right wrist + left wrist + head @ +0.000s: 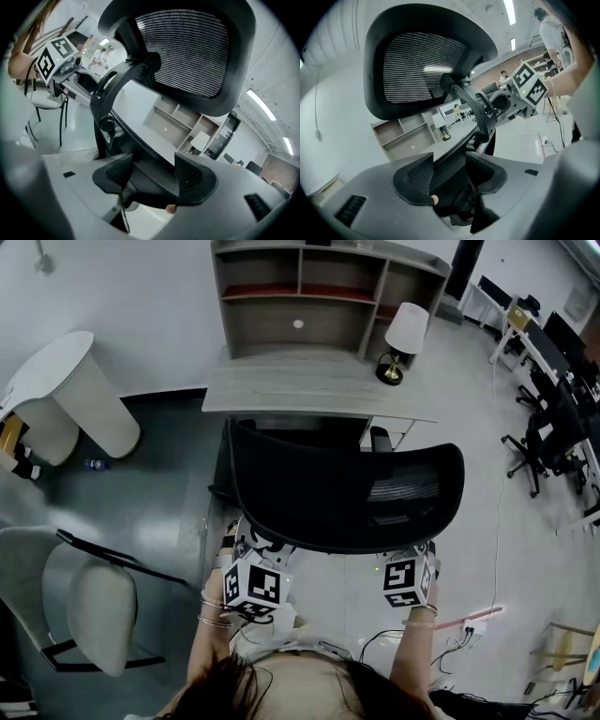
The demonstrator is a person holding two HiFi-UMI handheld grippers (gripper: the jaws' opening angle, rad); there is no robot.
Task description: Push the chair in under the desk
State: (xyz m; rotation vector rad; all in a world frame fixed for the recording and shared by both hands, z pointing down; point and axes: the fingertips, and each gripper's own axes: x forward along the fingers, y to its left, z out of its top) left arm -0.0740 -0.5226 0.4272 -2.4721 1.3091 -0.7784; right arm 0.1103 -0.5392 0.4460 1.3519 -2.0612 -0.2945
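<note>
Black mesh-backed office chair [347,493] is standing close against the pale wood-grain desk [319,385], backrest just short of its front edge. Left gripper [450,176] and right gripper [152,176] are each apparently clamping the chair's dark rear edge, which is filling their wide-spread jaws. Worth pushing evenly from both sides, straight at the desk, so it isn't swivelling.

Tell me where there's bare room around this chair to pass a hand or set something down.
Bare: the desk top left and centre, between shelf unit and front edge; the floor left of the office chair, up to the round white table and grey chair. Crowded: the desk's right end holds the table lamp; a cable crosses the right-hand floor.
</note>
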